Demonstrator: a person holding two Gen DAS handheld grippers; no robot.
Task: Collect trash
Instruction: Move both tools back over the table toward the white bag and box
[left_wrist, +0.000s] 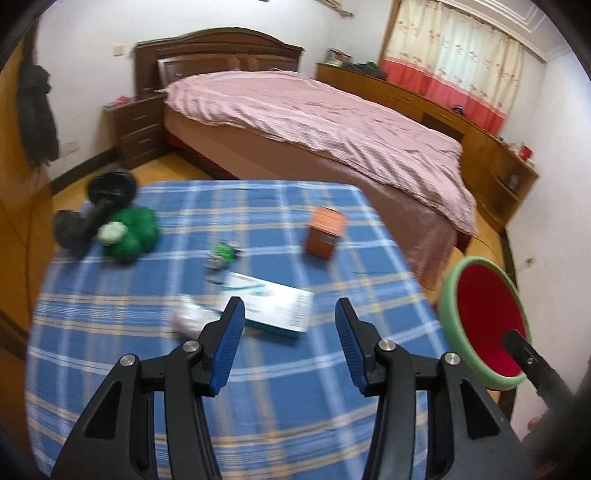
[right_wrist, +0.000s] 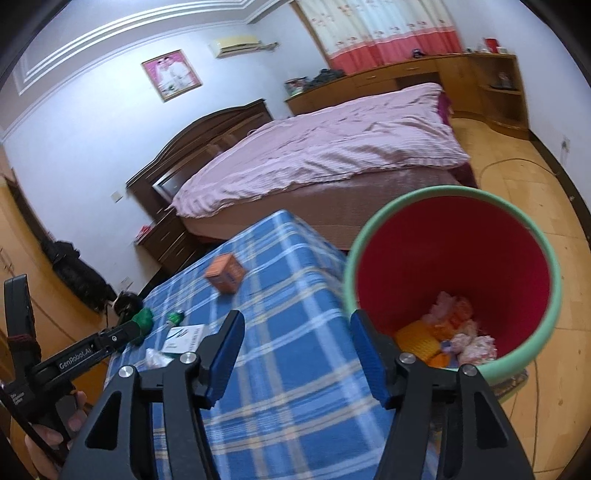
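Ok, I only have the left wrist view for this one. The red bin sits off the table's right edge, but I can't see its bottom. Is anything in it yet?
Observer: Yes. The right wrist view looks down into the bin: crumpled pinkish paper and something orange-yellow lie at the bottom.
Reviewer: And the right gripper, is it carrying anything?
Observer: No. The right gripper is open, with nothing between its fingers. One finger shows against the table, the other against the bin's near rim.

Open left gripper (left_wrist: 290, 317) — seemingly empty — above checked tablecloth (left_wrist: 280, 398)
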